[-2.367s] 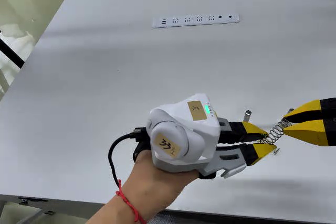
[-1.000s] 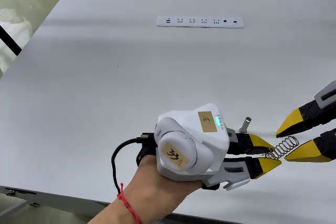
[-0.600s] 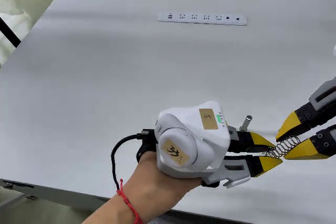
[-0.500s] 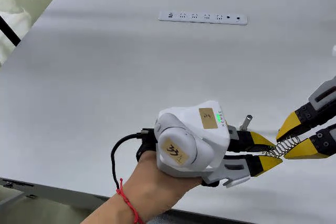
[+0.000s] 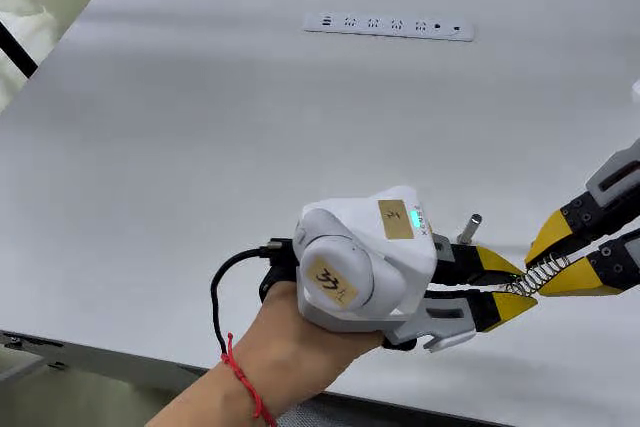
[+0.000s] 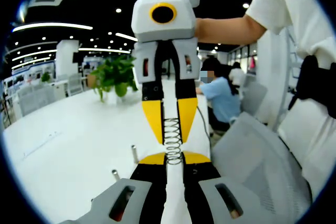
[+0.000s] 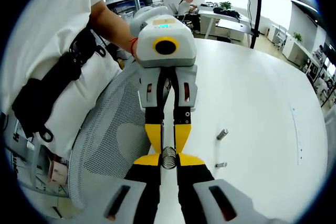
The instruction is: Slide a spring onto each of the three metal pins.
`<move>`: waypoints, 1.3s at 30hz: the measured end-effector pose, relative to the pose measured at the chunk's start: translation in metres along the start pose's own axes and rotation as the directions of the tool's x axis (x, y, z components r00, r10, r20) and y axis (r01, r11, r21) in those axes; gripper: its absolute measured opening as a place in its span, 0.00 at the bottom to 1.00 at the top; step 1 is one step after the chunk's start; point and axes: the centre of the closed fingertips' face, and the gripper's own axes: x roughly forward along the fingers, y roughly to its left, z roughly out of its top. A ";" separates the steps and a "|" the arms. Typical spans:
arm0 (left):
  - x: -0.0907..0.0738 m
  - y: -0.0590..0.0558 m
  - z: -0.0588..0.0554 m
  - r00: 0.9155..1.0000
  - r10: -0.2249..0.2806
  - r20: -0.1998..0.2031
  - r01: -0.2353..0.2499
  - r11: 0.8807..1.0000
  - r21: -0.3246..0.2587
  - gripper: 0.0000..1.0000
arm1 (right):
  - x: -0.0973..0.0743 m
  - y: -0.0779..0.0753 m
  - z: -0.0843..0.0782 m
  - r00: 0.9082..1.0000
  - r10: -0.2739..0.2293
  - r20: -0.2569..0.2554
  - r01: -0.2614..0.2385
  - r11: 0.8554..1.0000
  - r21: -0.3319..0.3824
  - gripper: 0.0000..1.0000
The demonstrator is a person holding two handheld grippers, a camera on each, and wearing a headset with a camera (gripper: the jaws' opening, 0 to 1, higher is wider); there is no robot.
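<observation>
Compared with one second ago, shows in head view the right gripper (image 5: 536,274) narrowed, now pinching one end of the spring (image 5: 530,276); left gripper (image 5: 526,287) pinching the other end. Places one bare-looking pin (image 5: 468,228) just beside the left jaws. Left gripper view: confirms spring bridging both jaw pairs, not yet on any pin. Right gripper view: looks along the coil. Probably risks buckling and jumping off the bench (image 5: 250,147), if squeezed endwise or released unevenly.
</observation>
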 end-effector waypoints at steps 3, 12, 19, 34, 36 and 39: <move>0.000 0.000 -0.001 1.000 0.000 -0.001 0.000 1.000 0.006 0.10 | 0.001 0.000 0.000 1.000 -0.001 -0.003 0.001 1.000 0.002 0.12; -0.001 0.000 -0.003 1.000 0.000 -0.003 0.000 1.000 -0.001 0.11 | 0.002 0.000 0.000 1.000 -0.001 -0.006 0.001 1.000 0.008 0.12; -0.003 0.001 -0.005 1.000 0.004 -0.009 -0.004 1.000 -0.001 0.12 | 0.003 -0.002 0.001 1.000 -0.003 -0.008 0.003 1.000 0.011 0.12; -0.027 0.014 -0.019 0.997 0.072 -0.037 -0.073 0.997 -0.019 0.24 | -0.005 -0.015 0.002 0.998 -0.060 -0.003 0.060 0.998 0.030 0.12; -0.031 0.015 -0.024 0.996 0.082 -0.047 -0.082 0.996 -0.014 0.25 | -0.008 -0.020 0.001 0.997 -0.075 -0.005 0.075 0.996 0.037 0.12; -0.038 0.019 -0.029 0.993 0.107 -0.054 -0.108 0.994 -0.017 0.28 | -0.011 -0.028 0.000 0.995 -0.103 -0.015 0.104 0.994 0.043 0.12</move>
